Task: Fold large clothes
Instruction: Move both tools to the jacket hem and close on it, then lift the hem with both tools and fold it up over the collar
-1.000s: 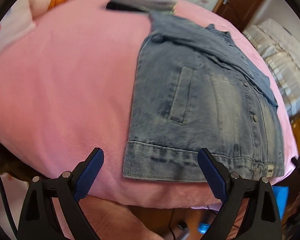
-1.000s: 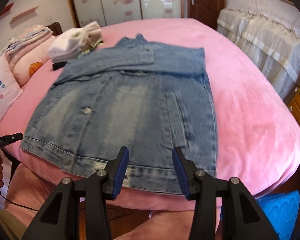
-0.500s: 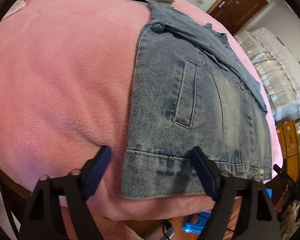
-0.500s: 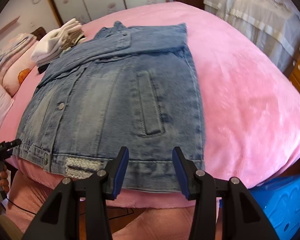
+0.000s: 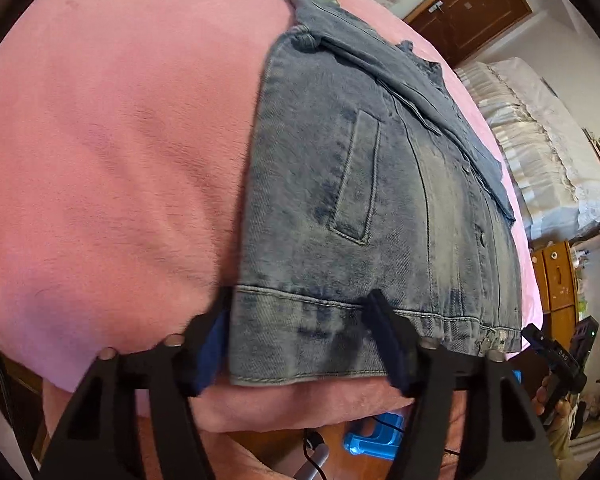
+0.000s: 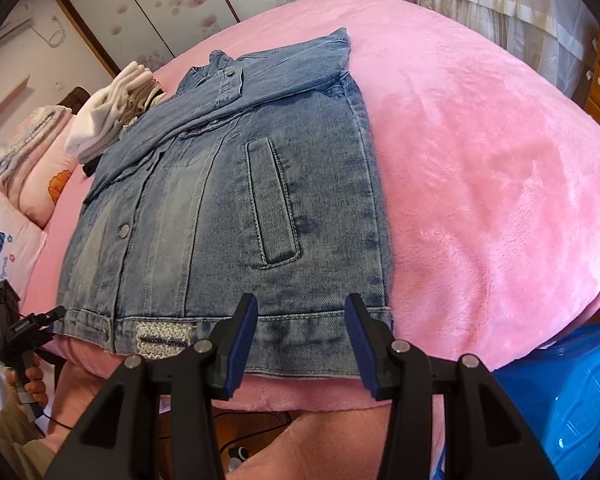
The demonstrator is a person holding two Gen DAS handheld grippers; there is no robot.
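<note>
A blue denim jacket (image 5: 339, 208) lies flat on the pink blanket, sleeves folded across its upper part, hem toward me. My left gripper (image 5: 300, 344) is open, its fingers straddling the hem's left corner; one finger sits over the hem band, the other partly behind its left edge. In the right wrist view the jacket (image 6: 228, 200) fills the middle. My right gripper (image 6: 301, 340) is open and straddles the hem near its right corner, at the bed's front edge.
The pink blanket (image 6: 479, 168) covers the bed. Folded white and grey clothes (image 6: 116, 108) and pillows (image 6: 24, 184) lie at the far left. A blue plastic stool (image 6: 559, 400) stands on the floor at right. A wooden cabinet (image 5: 555, 280) is at right.
Both grippers have moved forward and down to the jacket's hem. They now straddle the hem band at its left and right corners; both stay open.
</note>
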